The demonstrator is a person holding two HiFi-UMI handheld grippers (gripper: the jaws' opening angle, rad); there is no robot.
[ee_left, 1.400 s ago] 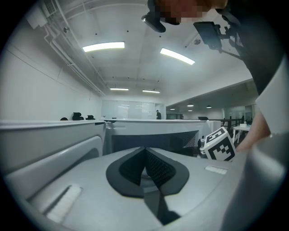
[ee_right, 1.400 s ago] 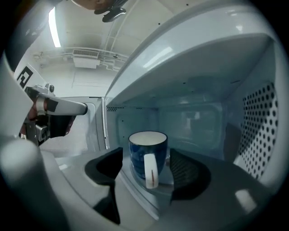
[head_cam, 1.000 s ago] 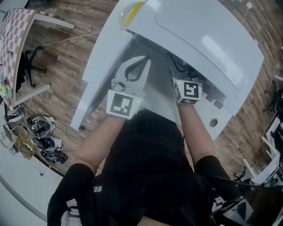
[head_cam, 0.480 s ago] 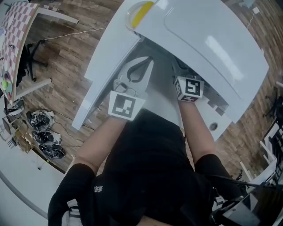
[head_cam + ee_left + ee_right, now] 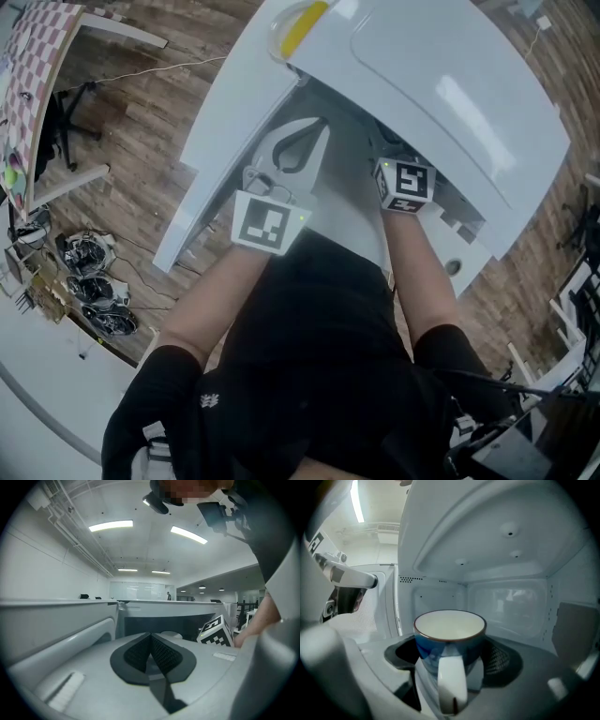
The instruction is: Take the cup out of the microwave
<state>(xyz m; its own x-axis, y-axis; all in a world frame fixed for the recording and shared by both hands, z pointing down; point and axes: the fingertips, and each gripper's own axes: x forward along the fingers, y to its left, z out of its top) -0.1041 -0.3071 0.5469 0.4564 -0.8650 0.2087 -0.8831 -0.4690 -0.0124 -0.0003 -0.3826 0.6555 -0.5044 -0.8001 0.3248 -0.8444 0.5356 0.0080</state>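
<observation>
A blue cup [image 5: 450, 630] with a cream inside and a white handle stands on the microwave floor [image 5: 525, 667], its handle turned toward me. My right gripper [image 5: 450, 656] reaches into the cavity with the cup between its jaws. The jaws are closing, and a dark gap still shows at the cup's left side. In the head view only its marker cube [image 5: 405, 185] shows, under the microwave's top [image 5: 441, 94]. My left gripper [image 5: 312, 131] is shut on nothing and rests in front of the opening, its pads [image 5: 161, 654] together.
The microwave door [image 5: 220, 131] hangs open to the left of my left gripper. A clear dish with something yellow [image 5: 298, 21] sits at the microwave's far corner. Wood floor, cables [image 5: 94, 281] and a checkered board [image 5: 33, 66] lie at the left.
The head view shifted slightly a second ago. Both grippers stay about where they were, and the right one is still inside the microwave.
</observation>
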